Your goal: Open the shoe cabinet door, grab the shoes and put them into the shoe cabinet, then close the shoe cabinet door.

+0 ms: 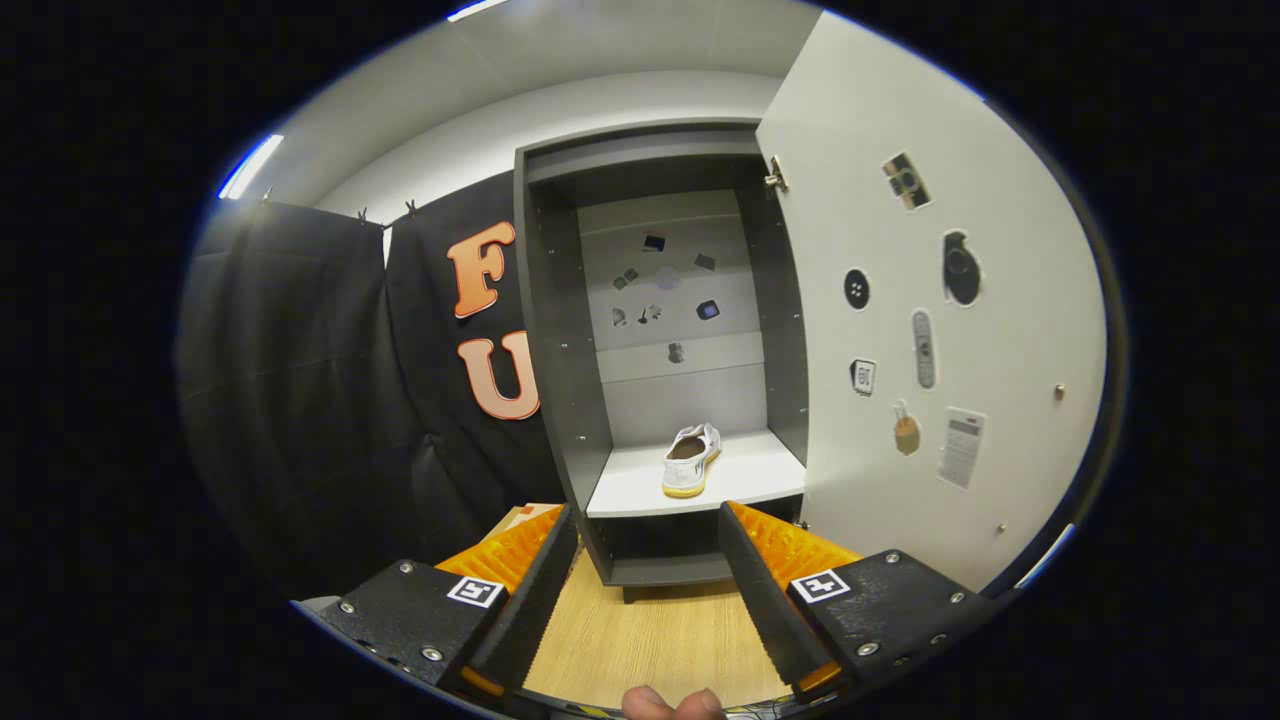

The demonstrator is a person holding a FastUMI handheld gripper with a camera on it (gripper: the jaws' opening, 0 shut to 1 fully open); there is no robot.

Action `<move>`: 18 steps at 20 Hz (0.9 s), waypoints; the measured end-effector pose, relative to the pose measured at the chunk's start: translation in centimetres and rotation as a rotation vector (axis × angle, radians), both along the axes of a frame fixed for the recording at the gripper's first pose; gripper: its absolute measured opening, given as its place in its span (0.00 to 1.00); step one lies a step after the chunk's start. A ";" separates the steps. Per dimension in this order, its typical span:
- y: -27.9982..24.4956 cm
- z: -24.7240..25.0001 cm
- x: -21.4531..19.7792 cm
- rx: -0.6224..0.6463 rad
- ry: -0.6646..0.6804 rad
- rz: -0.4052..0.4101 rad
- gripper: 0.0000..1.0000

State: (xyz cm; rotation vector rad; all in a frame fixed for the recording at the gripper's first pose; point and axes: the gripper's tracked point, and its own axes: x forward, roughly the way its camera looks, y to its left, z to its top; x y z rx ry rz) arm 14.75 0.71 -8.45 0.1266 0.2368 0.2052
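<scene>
One shoe [691, 459] sits shelved at twelve o'clock; my gripper [648, 560] gapes empty, and the door [930, 330] at two o'clock remains unclosed.

Your booth has a light wood-grain floor [655, 625]; black cloth drapes [310, 400] are clipped along the wall to your left; above them a plain white wall [560, 120] meets a white ceiling; a bright strip light [250, 166] glows overhead.

Hand-held gripper [648, 570] empty, fingers wide apart.
</scene>
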 end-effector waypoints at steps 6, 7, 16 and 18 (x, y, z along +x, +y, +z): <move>-7.2 -0.1 -4.4 0.006 -0.028 -0.014 0.89; -8.5 -0.1 -4.9 0.017 -0.029 -0.020 0.89; -19.0 0.1 -6.7 0.048 -0.079 -0.054 0.91; -21.0 0.1 -6.5 0.046 -0.088 -0.062 0.92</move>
